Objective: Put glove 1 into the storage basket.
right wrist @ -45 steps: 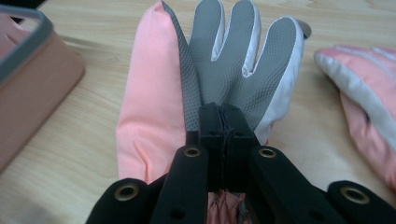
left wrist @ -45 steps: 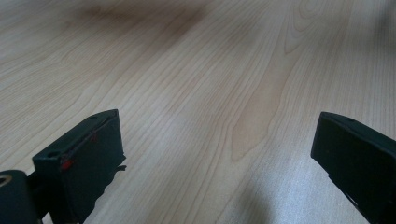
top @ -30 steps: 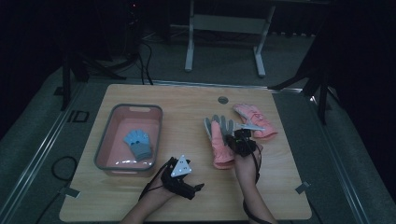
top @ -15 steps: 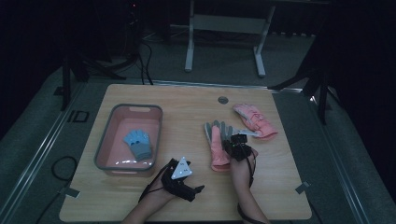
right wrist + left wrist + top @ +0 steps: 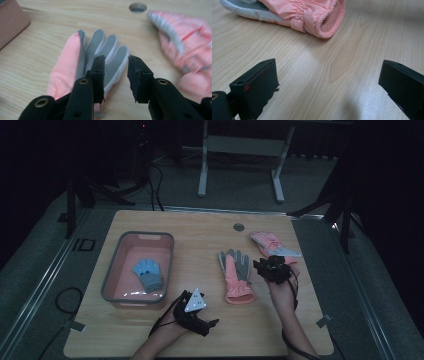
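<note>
Glove on table, both my grippers empty

Glove (image 5: pixel 235 276), pink and grey, lies flat mid-table, right of the tub (image 5: pixel 114 270). My right gripper (image 5: pixel 115 75) hovers just beside its fingers; jaws have just been opening, nothing between them. My left gripper (image 5: pixel 327 87) stands wide apart near the cuff, holding nothing.

You work on a pale wooden table (image 5: pixel 352 57) with smooth, faintly sheeny grain. The salmon-pink and grey cloth glove (image 5: pixel 82 57) has soft puffy fabric, a gathered cuff and a ribbed grey palm; your black matt plastic jaws look slightly rough. The pink plastic tub (image 5: pixel 116 270) has a glossy floor
</note>
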Demonstrator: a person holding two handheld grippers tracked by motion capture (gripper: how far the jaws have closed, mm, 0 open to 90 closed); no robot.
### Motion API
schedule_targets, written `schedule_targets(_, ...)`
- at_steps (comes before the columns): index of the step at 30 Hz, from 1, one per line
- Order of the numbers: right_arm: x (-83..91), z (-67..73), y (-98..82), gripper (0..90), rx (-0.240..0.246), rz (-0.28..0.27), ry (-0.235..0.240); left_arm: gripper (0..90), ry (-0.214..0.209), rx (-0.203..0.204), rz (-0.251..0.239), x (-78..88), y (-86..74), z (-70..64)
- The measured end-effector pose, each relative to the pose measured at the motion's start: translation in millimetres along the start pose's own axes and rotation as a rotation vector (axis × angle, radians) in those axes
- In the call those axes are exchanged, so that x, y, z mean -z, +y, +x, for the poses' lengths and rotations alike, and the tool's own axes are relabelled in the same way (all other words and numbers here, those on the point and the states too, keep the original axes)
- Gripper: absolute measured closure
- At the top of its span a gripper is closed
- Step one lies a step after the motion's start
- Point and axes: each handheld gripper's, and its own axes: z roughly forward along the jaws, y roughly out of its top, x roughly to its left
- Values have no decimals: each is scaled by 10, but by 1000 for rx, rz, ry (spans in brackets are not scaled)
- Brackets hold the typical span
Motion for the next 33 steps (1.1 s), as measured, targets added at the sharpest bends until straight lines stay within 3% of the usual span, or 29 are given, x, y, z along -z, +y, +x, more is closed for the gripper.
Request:
schedule_targets(3, 17, -63, 13, 664, 19, 4, -4, 26, 2, 9, -6, 9, -4, 4)
schedule_targets(4, 36, -132, 25, 661, 38, -1, 11, 26, 1, 9, -4, 13, -11, 6)
schedule_targets(5, 66, -318, 62, 659, 76, 13, -10, 26, 9, 0, 3, 6, -13, 4)
schedule_targets(7, 77, -446, 82, 655, 87, 3, 0, 26, 6, 3, 2, 3, -14, 5)
schedule_targets(8, 77, -446, 82, 655, 87, 3, 0, 26, 6, 7, 3, 0, -15, 6)
schedule_targets(10, 56, -608, 101, 643, 107, 6, 2, 26, 8, 6, 6, -3, -16, 5)
schedule_targets(15, -26, -854, 140, 604, 76, 22, 8, 26, 15, 1, 9, 1, -25, -6)
schedule_targets(17, -64, -915, 153, 585, 85, 19, 8, 26, 33, -21, 18, 6, -35, -19)
schedule_targets(26, -280, -1111, 279, 538, 81, 38, 29, 26, 41, -7, 19, 14, -50, -16)
schedule_targets(33, -421, -1173, 359, 536, 84, 53, 52, 26, 41, -2, 16, 32, -56, -8)
